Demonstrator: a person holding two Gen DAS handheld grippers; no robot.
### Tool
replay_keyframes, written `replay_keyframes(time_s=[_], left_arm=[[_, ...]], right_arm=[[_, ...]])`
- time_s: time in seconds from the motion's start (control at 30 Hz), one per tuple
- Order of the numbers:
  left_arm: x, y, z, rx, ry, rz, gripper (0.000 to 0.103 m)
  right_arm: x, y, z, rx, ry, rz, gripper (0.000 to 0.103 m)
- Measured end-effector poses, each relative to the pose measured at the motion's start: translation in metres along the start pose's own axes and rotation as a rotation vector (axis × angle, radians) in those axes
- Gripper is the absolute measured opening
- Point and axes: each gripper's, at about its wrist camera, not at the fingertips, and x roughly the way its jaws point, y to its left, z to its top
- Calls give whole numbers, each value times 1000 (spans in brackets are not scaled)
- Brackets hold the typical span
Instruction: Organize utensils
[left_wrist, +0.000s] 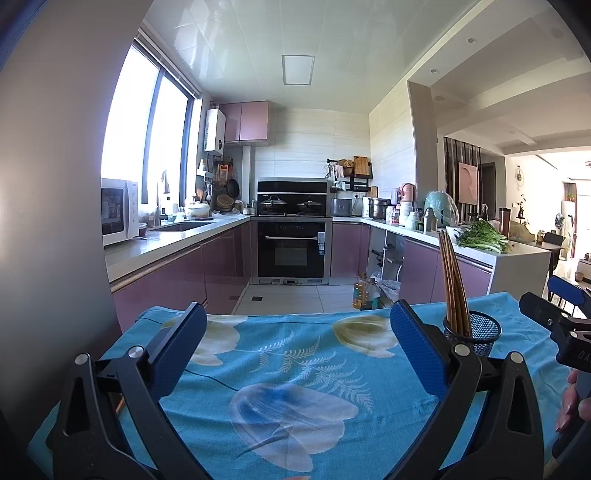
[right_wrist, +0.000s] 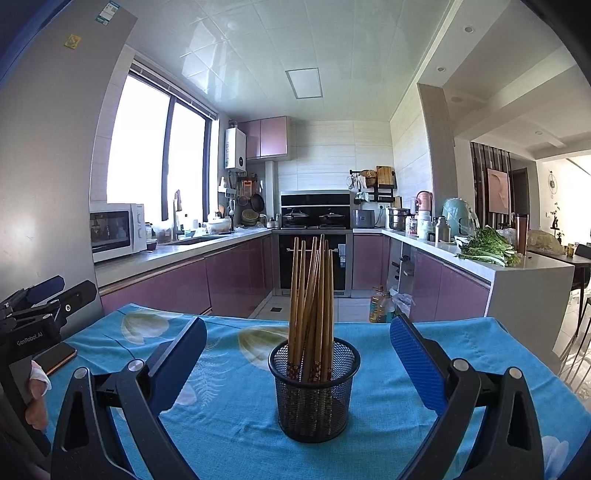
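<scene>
A black mesh cup (right_wrist: 314, 391) stands on the blue flowered tablecloth (right_wrist: 236, 406) and holds several brown wooden chopsticks (right_wrist: 312, 302), upright and leaning together. My right gripper (right_wrist: 298, 334) is open and empty, its blue pads either side of the cup and just short of it. In the left wrist view the same cup (left_wrist: 476, 332) with its chopsticks (left_wrist: 452, 284) stands behind the right pad. My left gripper (left_wrist: 298, 323) is open and empty over bare cloth (left_wrist: 295, 369). The right gripper (left_wrist: 554, 317) shows at that view's right edge.
A phone (right_wrist: 55, 356) lies on the cloth at the left, near the left gripper's body (right_wrist: 40, 306). Beyond the table's far edge are the kitchen floor, an oil bottle (right_wrist: 380, 304), purple cabinets and a counter with greens (right_wrist: 487, 249).
</scene>
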Motion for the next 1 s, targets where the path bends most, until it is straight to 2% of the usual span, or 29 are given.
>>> replay_keyframes(time_s=[1.0], left_arm=[[1,-2,-1,4,5,-6,98]], right_arm=[[3,-2,-3,6,2,4,96]])
